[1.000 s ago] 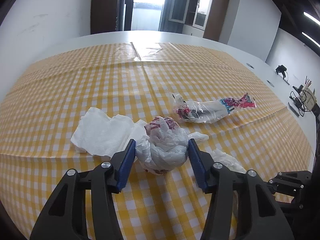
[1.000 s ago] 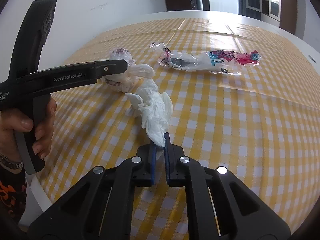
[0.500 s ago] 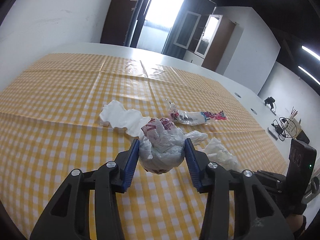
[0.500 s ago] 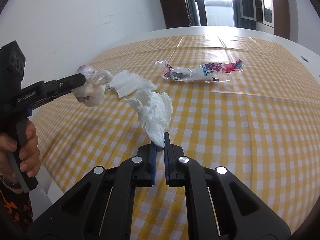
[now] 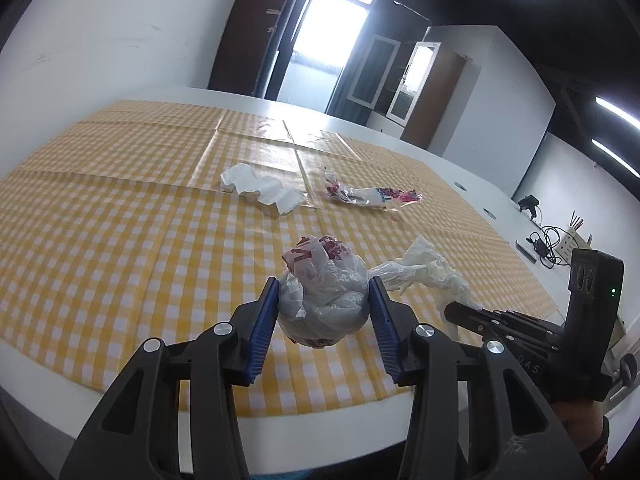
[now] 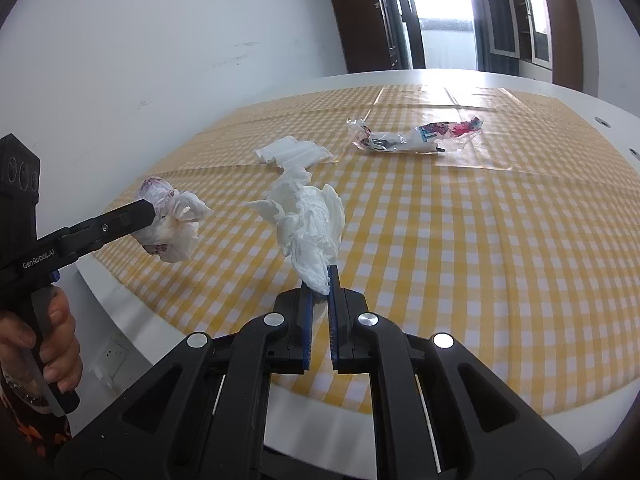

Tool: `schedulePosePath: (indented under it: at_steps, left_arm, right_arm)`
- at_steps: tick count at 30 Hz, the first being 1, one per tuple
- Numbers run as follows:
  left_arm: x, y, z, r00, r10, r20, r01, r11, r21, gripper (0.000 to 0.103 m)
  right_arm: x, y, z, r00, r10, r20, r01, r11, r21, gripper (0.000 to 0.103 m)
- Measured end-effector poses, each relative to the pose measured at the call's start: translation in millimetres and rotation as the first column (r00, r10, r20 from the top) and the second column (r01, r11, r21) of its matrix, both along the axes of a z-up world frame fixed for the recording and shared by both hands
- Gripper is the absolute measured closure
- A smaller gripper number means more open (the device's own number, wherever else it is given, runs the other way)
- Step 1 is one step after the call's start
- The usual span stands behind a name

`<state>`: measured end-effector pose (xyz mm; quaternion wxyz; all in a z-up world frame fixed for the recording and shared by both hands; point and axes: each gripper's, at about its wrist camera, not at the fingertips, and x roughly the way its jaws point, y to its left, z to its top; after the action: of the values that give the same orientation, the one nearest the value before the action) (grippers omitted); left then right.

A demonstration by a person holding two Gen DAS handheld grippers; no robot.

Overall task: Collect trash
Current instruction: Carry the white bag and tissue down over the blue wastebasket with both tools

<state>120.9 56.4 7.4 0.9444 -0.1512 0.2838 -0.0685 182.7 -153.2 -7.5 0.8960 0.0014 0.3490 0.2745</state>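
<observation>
Both hands have drawn back from the yellow-checked worktop (image 5: 120, 216), the left gripper (image 5: 324, 312) clamping a balled white-and-red plastic bag (image 5: 326, 300), the right gripper (image 6: 319, 294) pinching a crumpled white tissue (image 6: 308, 224), so next comes finding a bin, unseen here.

Left gripper (image 5: 324, 306) raised over the near table edge, angled downward, blue pads (image 5: 267, 322) pressed on either side of a crumpled plastic bag ball (image 5: 326, 304). Right gripper (image 6: 319, 286) just beside it, likewise tilted down, jaws closed on the tail of a white tissue wad (image 6: 308, 226). Left hand (image 6: 48, 340) wrapped around its black handle, fingers curled
</observation>
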Motion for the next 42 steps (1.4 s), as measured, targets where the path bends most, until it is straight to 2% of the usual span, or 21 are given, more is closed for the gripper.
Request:
schedulePosePath:
  at_steps: [15,21,27,35,42]
  left_arm:
    - [-89,-22,-12,1.000,-0.014,0.019,0.013,1.000,0.017,0.059]
    - [-115,-31,-23,0.999,-0.033,-0.001,0.033,0.998,0.045,0.059]
    - [-147,-40,-29,0.998,-0.061,0.013,0.060,0.995,0.077,0.059]
    - [-168,-43,-56,0.996,-0.078,-0.047,0.081,0.994,0.078,0.059]
    - [-163,-42,-97,0.987,-0.076,-0.138,0.087,0.994,0.071,0.059]
  right_arm:
    - [-94,-10,-7,0.998,0.026,0.052,-0.027,0.999,0.016,0.097]
    - [-124,-16,-16,0.998,0.040,0.051,-0.040,0.999,0.012,0.097]
    - [-148,-23,-30,0.998,0.046,0.032,-0.046,0.999,0.004,0.097]
    - [-176,-12,-60,0.997,0.082,-0.012,-0.083,0.996,-0.044,0.097]
    - [-175,2,-100,0.991,0.099,-0.091,-0.108,0.989,-0.100,0.097]
